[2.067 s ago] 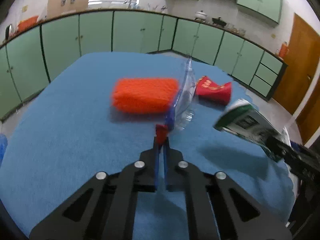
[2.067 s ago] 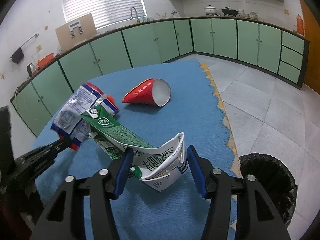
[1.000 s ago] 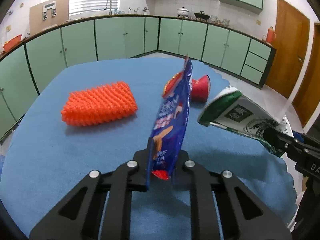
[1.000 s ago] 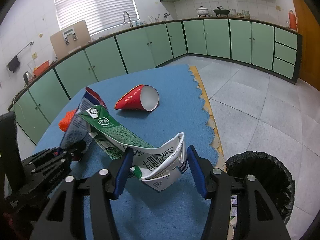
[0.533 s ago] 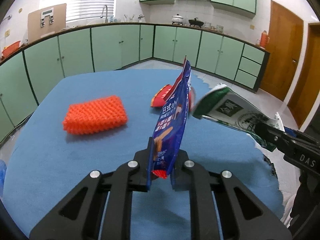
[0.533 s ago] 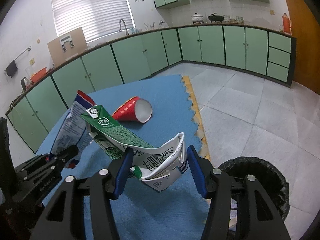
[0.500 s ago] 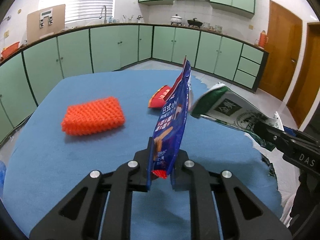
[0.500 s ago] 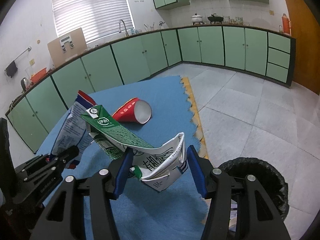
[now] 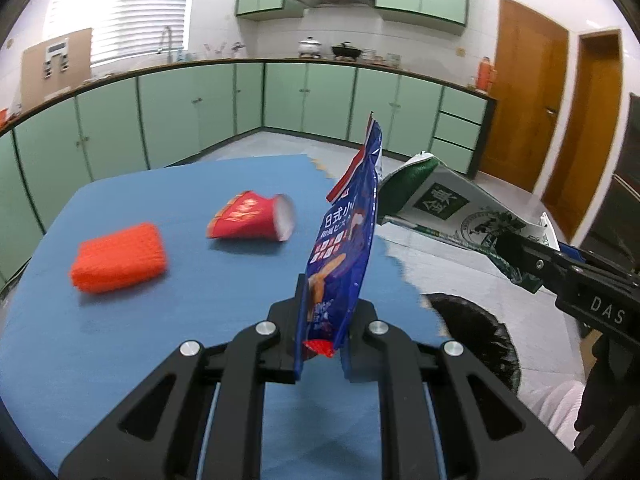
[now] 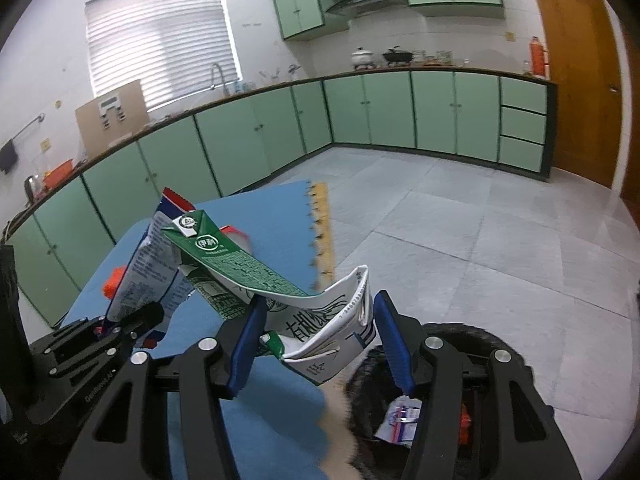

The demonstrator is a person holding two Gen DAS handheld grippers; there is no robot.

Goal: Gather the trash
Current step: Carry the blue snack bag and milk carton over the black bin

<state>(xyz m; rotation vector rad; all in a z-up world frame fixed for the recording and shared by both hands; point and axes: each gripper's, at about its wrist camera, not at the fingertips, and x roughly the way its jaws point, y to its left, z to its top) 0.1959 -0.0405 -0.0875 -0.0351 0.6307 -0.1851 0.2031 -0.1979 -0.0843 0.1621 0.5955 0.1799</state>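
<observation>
My left gripper [image 9: 322,322] is shut on the lower end of a blue snack bag [image 9: 347,248], which stands up from the jaws over the blue table [image 9: 120,344]. My right gripper [image 10: 316,340] is shut on a crushed green and white milk carton [image 10: 280,296]. That carton [image 9: 452,208] also shows at the right of the left wrist view, and the snack bag [image 10: 146,276] at the left of the right wrist view. A black trash bin [image 10: 476,344] sits on the floor just below the right gripper, with some trash inside. On the table lie a red paper cup [image 9: 252,220] and an orange sponge [image 9: 118,258].
The same bin [image 9: 476,336] stands beside the table's right edge. Green kitchen cabinets [image 9: 200,108] line the walls, with brown doors [image 9: 524,88] at the right. The grey tiled floor [image 10: 460,216] spreads beyond the table.
Both grippers have swung right and lifted with the bag and carton still held. The cup and sponge slid left in view, and the bin came into sight under the right gripper.
</observation>
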